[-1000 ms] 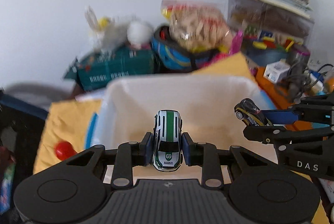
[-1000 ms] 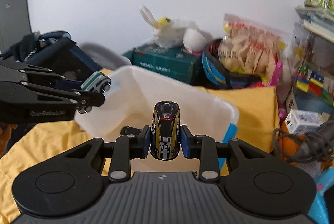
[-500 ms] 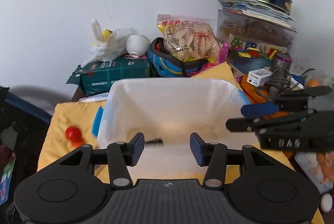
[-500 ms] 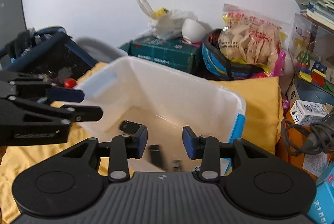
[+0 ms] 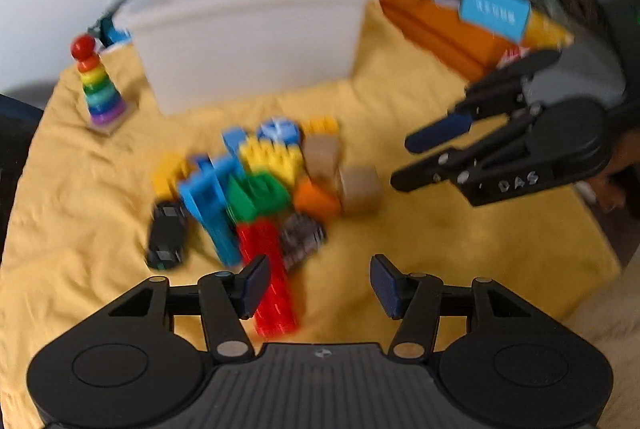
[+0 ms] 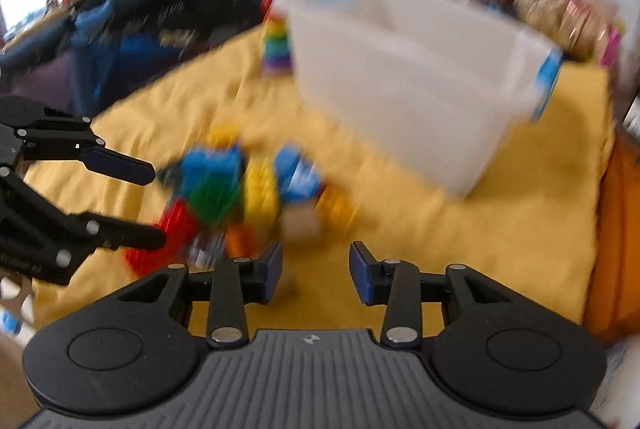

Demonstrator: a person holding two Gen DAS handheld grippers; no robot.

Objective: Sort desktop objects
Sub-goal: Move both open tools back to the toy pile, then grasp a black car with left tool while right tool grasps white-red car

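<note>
A blurred pile of coloured bricks [image 5: 264,181] lies on the yellow cloth [image 5: 440,249], with a long red brick [image 5: 268,277], a black toy car [image 5: 166,235] and brown blocks [image 5: 360,187] at its edges. Behind it stands the white bin [image 5: 248,29]. My left gripper [image 5: 320,281] hovers over the pile's near side, its jaws opening and gripping nothing. My right gripper [image 6: 316,271], jaws closing with nothing between them, hangs just right of the pile [image 6: 240,189]. Each gripper shows in the other's view, the right gripper [image 5: 424,161] and the left gripper [image 6: 148,205].
A rainbow ring stacker [image 5: 98,85] stands left of the bin. Orange bolsters [image 5: 440,29] and a blue box [image 5: 494,7] crowd the right edge. A dark bag [image 6: 140,17] lies beyond the cloth on the left. Clutter lines the wall behind the bin [image 6: 412,81].
Both grippers let go of their toy cars over the bin and opened. They then pulled back and down to the brick pile on the cloth.
</note>
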